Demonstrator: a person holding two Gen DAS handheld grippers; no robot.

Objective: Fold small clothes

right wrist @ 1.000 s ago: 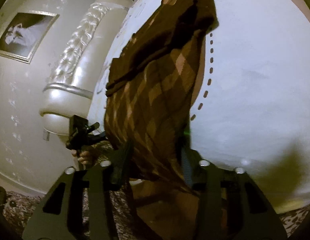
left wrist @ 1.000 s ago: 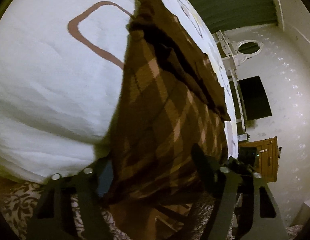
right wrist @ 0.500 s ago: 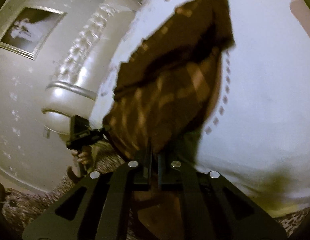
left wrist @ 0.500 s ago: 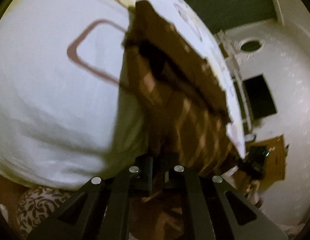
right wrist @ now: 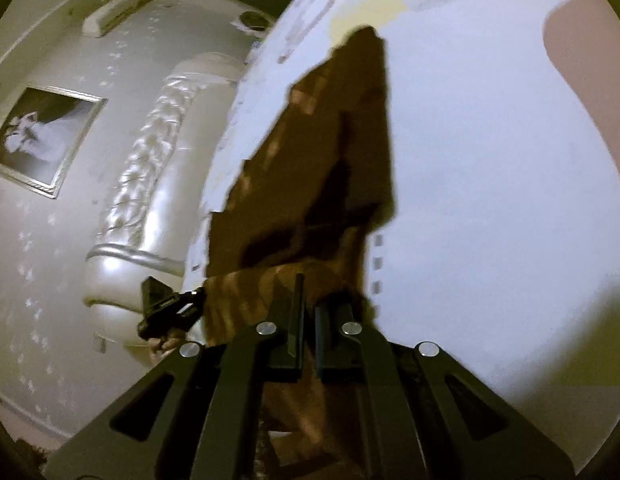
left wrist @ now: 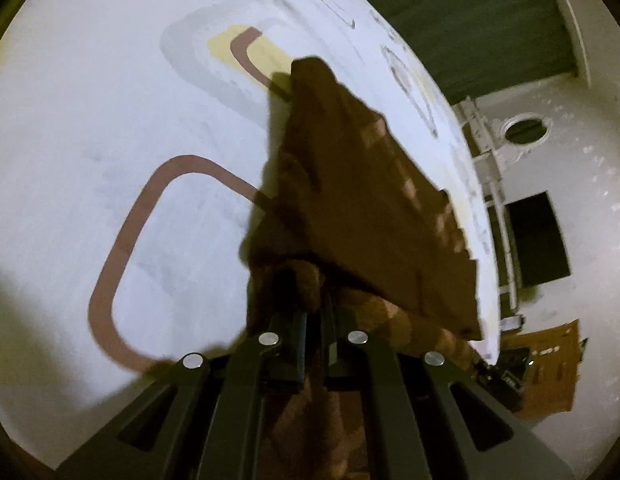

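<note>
Both grippers pinched shut on near hem of brown plaid garment [left wrist: 350,200]: left gripper [left wrist: 313,308], right gripper [right wrist: 307,300]. Cloth's long axis runs lower centre to upper centre over white bed [left wrist: 110,100]. Fold likely goes fwd along it.

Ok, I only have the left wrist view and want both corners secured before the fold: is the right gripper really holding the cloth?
Observer: Yes. In the right wrist view, the right gripper is shut on the near edge of the brown checked garment.
Operator: Anything on the sheet on that side?
Observer: A dashed line is printed on the white bedsheet, just right of the garment.
Operator: What's beyond the bed there?
Observer: A padded headboard, and a framed picture on the wall beside it.
</note>
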